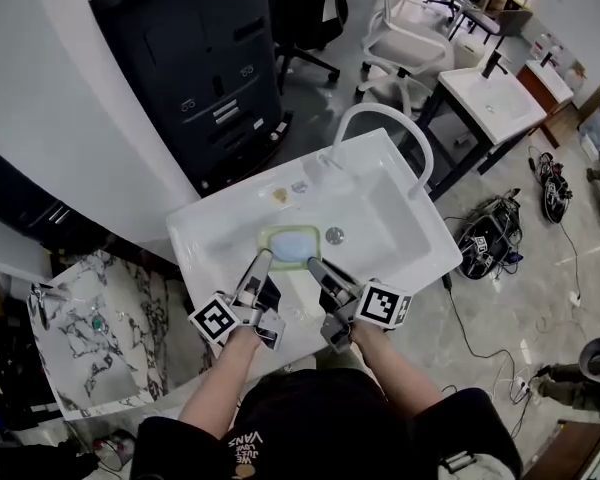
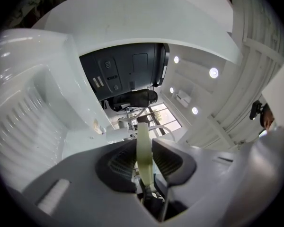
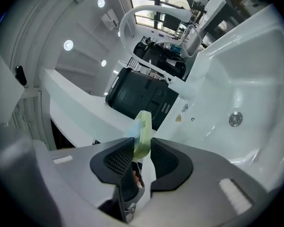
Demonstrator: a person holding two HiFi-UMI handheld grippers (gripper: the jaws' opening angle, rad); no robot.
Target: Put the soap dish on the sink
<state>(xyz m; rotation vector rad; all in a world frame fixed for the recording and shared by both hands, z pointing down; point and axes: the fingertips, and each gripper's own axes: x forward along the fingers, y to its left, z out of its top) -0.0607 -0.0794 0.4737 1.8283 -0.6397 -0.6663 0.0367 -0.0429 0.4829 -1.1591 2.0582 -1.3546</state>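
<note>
Mid-carry: I have the soap dish [image 1: 271,236], pale green with a blue bar [image 1: 293,241] in it, pinched by both claws over the white sink [image 1: 430,246]. My left gripper [image 1: 263,261] is closed down on the dish's left edge. My right gripper [image 1: 316,265] is clamped the same way on its right edge. Each gripper view shows the green rim squeezed between the dark pads [image 2: 168,157]. The dish hangs over the basin, just beside the drain [image 1: 334,235]; I cannot tell whether it touches the porcelain. By my reading the pickup is done, and setting it down and letting go are left. The sink carries an arched tap [image 1: 385,118]. Around it are a black cabinet [image 1: 215,58], a marble-patterned basin [image 1: 90,333], a second sink [image 1: 495,98], a chair [image 1: 405,38] and cables [image 1: 490,238] on the grey floor [image 1: 540,298].
</note>
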